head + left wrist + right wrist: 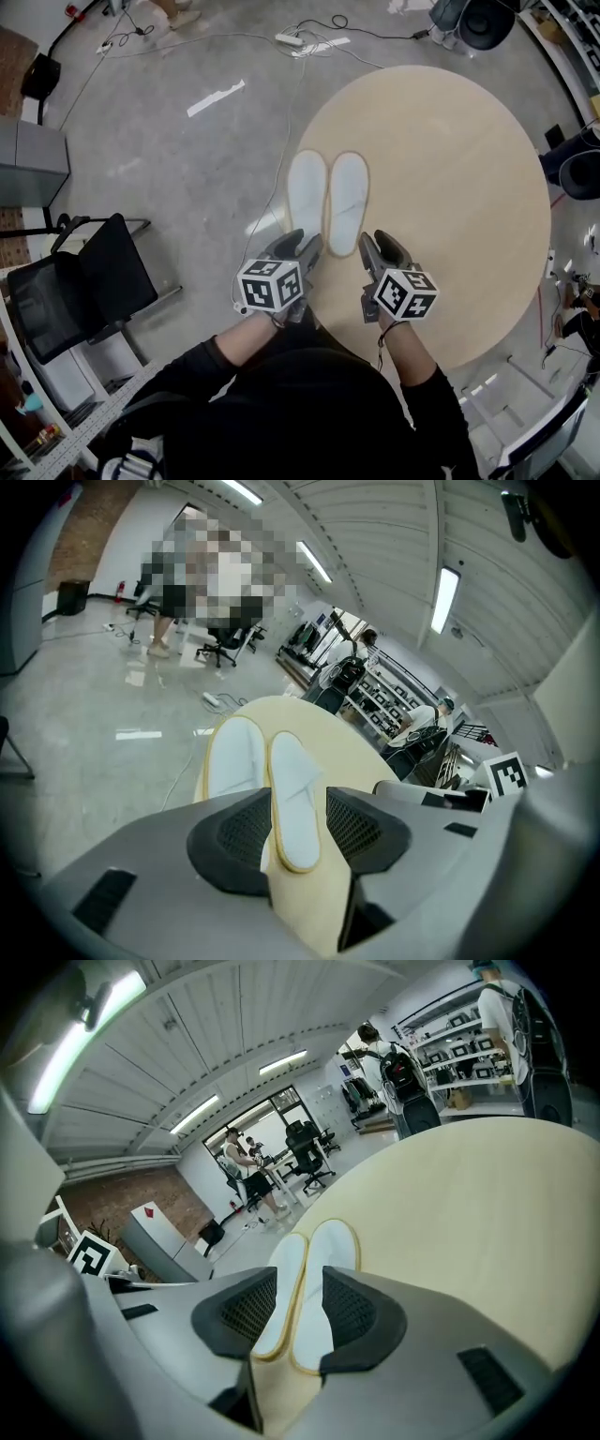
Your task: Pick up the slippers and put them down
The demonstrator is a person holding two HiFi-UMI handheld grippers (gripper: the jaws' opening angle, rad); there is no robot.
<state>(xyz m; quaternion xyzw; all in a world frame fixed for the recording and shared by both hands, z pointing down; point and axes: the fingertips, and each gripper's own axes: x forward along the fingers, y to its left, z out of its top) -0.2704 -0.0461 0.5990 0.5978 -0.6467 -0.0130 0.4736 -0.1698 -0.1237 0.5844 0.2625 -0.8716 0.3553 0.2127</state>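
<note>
Slippers sit as a pair on the round tabletop point(450, 187), side by side and touching along their inner edges, toes pointing away from me. The left slipper point(307, 192) lies right at the tabletop's rim, and the right slipper point(347, 202) is just inside it. Both are flat, soles down, white with a yellow edge.

I have the left tongs point(304, 242) just short of the left heel and the right tongs point(380, 242) just short of the right heel, both angled downward. In the left gripper view the pads stand apart with a heel showing in the gap beyond them, and nothing is pressed between them. The right gripper view reads the same: pads apart, both heels visible past them, no contact that I can see. So both tongs are open and empty.

As for progress, neither slipper is off the tabletop and neither is held. From how things lie I cannot say whether this is the approach before a lift or the moment after a set-down. If the lift is still to come, what remains is closing on each heel, raising the pair and placing it. The left slipper's spot at the rim would call for care.
</note>
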